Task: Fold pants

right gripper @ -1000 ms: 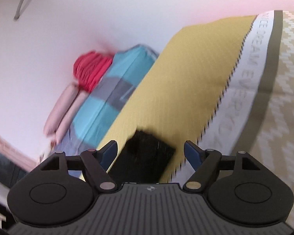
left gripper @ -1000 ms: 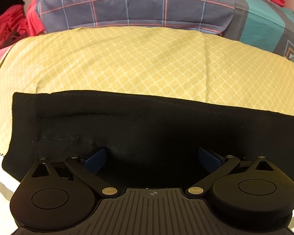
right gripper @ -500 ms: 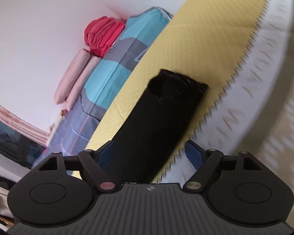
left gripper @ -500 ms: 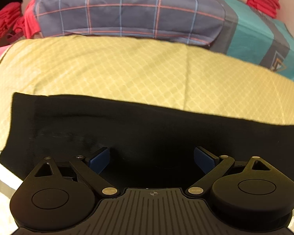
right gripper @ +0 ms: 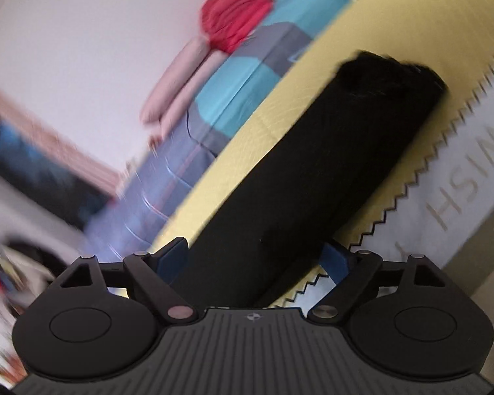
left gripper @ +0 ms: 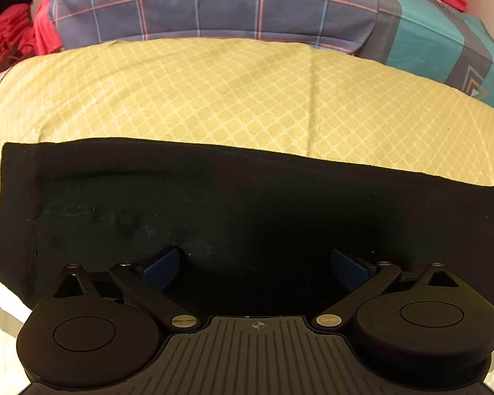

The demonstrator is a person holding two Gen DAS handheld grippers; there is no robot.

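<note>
Reaching over black pants [left gripper: 247,204] that lie as a long band flat on a yellow patterned cloth [left gripper: 214,92], the left gripper [left gripper: 255,266] has its blue pads spread wide apart with nothing between them, the dark fabric directly under and ahead of its fingers. Seen from the right gripper [right gripper: 257,256], whose fingers likewise stand apart and grip nothing, the pants run away from the tongs as a narrow strip to a bunched far end; this view is blurred, so whether either pad touches the cloth cannot be told. Judging by the layout, the garment is already halved lengthwise and the next fold is end to end. To do that well, each tong should probably pinch one corner of the same end, catching all layers at once, lift only enough to clear the surface, and carry the end across so edges meet squarely; grabbing a single layer would likely pull the stack apart. Beyond the left gripper sit a plaid pillow [left gripper: 214,3] and a teal one [left gripper: 444,36]. No box, basket or other container is visible in either view, so nothing can be said of contents.
</note>
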